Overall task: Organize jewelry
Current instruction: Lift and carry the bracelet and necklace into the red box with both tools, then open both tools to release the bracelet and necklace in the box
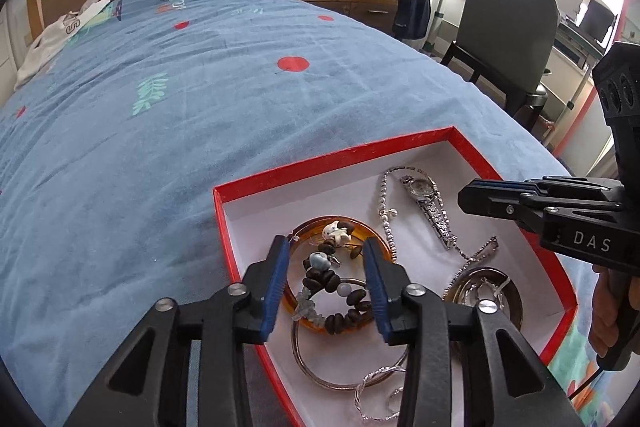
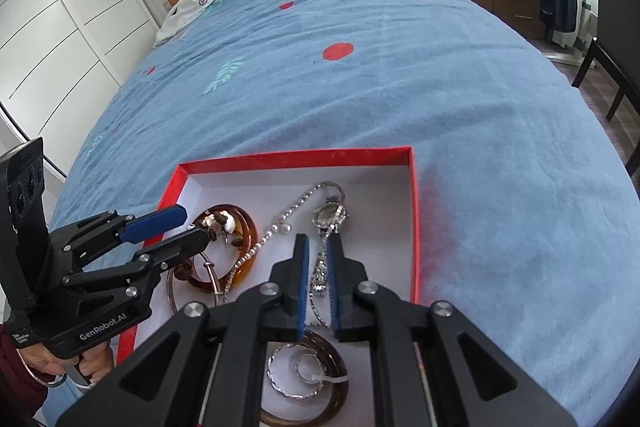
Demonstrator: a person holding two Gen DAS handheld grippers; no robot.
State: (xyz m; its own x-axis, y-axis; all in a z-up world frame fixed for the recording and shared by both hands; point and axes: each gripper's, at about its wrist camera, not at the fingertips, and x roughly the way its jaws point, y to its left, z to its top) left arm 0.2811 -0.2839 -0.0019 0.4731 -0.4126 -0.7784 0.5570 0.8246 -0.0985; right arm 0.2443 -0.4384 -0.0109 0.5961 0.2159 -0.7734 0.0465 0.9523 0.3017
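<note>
Left wrist view: shallow red cardboard box with white lining [image 1: 400, 151] sits on the blue patterned bedspread [image 1: 160, 107], near the bed's foot edge. All jewellery lies inside it. Translucent amber bangle [image 1: 304, 233] toward the box's left wall, with a dark wooden-bead bracelet carrying pale stones [image 1: 324, 279] piled on it; a thin silver hoop bangle [image 1: 312, 367] pokes out below. Silver link-band wristwatch [image 1: 428, 203] and silver bead chain [image 1: 386, 215] lie mid-box, toward the far wall

Handling, judged: beads and chain are light, limp, prone to snag and drag neighbours; take the bead bracelet by a bunched section. Bangle is stiff, smooth, likely slippery; pinch across its rim. Watch band is flexible metal; grip across the band, not the glass

Left gripper [image 1: 326, 283]: jaws partly apart, straddling the bead bracelet, pads not visibly pressing it; holds nothing

Right wrist view: right gripper [image 2: 318, 287] nearly closed, a narrow gap left, watch band running between the blue pads; contact not certain, probably not clamped
</note>
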